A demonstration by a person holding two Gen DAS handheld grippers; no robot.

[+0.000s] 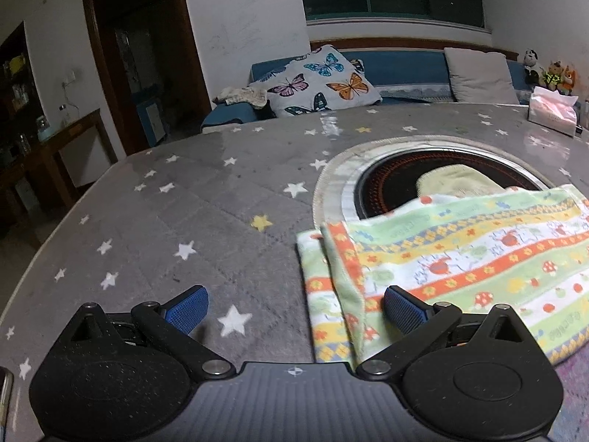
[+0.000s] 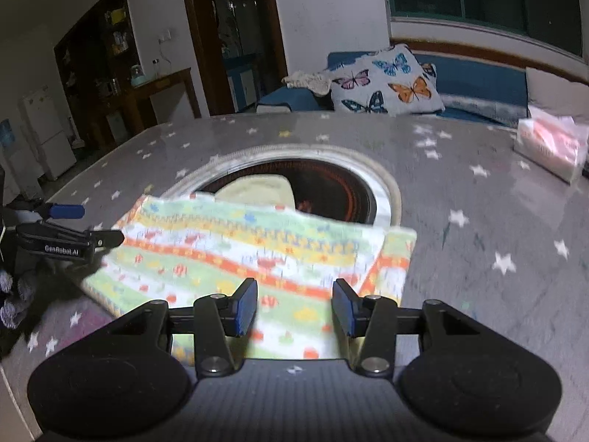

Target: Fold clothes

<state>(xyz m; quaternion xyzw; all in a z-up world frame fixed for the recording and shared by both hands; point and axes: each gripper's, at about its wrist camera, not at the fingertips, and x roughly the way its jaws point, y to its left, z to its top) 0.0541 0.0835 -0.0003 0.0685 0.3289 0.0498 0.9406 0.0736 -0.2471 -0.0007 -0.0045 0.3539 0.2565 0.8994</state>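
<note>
**Folded cloth lies at the table's round opening, both grippers spread**

The striped cloth point(image 1: 460, 258) lies folded on the star-print table point(image 1: 184, 202), its far edge overlapping the round recessed burner point(image 1: 390, 184). The left gripper point(image 1: 294, 309) is spread wide, holding nothing, one pad just beside the cloth's left edge. The right gripper point(image 2: 294, 309) hangs over the cloth's near edge, jaws apart. Bare tabletop lies left and right of the cloth; a tissue pack point(image 2: 548, 147) sits well apart at the far right.
</note>
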